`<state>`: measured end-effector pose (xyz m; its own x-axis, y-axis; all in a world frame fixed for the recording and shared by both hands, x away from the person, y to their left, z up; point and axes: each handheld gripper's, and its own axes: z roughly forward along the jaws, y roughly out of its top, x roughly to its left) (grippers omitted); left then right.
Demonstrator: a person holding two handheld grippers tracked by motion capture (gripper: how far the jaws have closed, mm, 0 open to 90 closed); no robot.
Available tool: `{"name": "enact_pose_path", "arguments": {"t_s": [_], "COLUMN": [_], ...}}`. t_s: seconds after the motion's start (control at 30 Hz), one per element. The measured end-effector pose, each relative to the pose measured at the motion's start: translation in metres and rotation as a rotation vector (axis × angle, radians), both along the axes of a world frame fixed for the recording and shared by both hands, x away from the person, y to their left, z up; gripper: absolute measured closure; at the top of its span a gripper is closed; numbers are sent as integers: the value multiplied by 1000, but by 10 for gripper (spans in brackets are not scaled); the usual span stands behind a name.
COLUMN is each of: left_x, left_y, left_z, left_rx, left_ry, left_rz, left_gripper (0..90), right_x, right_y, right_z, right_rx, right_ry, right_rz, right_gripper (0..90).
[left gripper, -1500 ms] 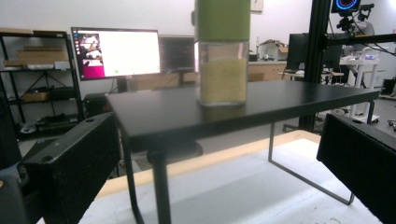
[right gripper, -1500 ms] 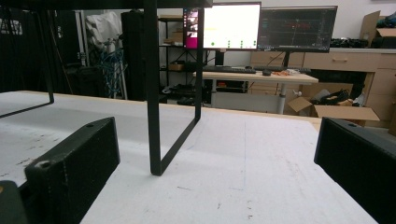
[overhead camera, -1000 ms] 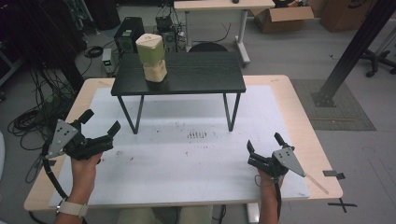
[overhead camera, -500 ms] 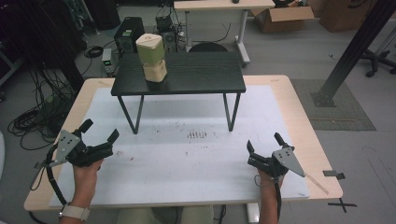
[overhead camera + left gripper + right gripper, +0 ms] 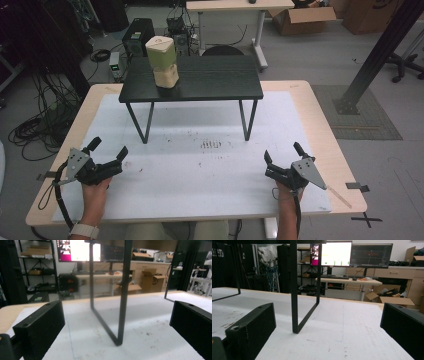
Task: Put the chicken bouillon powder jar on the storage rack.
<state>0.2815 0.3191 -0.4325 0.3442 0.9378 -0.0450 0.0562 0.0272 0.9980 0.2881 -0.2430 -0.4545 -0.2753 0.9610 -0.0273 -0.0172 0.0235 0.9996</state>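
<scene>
The left tool (image 5: pixel 107 152) sits low over the near left part of the counter (image 5: pixel 200 175), held in a hand (image 5: pixel 95 187) that comes in from the near edge. Its jaws stand wide apart with nothing between them; in the left gripper view they frame a black leg (image 5: pixel 121 302) of the small stand (image 5: pixel 200 80) just ahead. The right tool (image 5: pixel 282 159) hovers over the near right part of the counter, well apart from the left one, and its jaws are also spread wide and empty. In the right gripper view they frame another black leg (image 5: pixel 294 290) of the stand, with bare white counter top running away behind it.

The stand is a low black platform on thin bent legs, set on the far half of the counter, closer to the left. On its left end stand two blocks: a pale cream block (image 5: pixel 166 76) below and a greenish block (image 5: pixel 161 51) stacked squarely on top of it, both upright. Both tools are well apart from this stack, on the near side of the stand. A patch of small dark marks (image 5: pixel 211 145) lies on the white sheet between the stand's legs and the tools.
</scene>
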Motion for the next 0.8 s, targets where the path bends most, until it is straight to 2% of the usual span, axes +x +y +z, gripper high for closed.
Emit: {"name": "enact_pose_path", "arguments": {"t_s": [0.1,0.17,0.23,0.4,0.5,0.7,0.8], "left_x": [0,0,-1,-5,-8,-8,-10], "left_y": [2,3,4,3,1,0,0], "left_z": [-5,-9,-13,-20,-21,-21,-22], "left_rx": [10,-4,-14,-5,4,14,13], "left_ry": [6,6,3,-12,-43,-43,-61], "left_rz": [8,9,14,34,48,61,70], "left_gripper": [2,2,2,2,2,2,2], "right_x": [0,0,0,0,0,0,0], "right_y": [0,0,0,0,0,0,0], "right_z": [0,0,0,0,0,0,0], "right_rx": [0,-1,0,-1,-1,-3,-4], "right_ry": [-1,-1,-1,-1,-3,-2,-4], "right_rz": [0,-1,-1,-1,0,0,0], "right_gripper": [0,0,0,0,0,0,0]}}
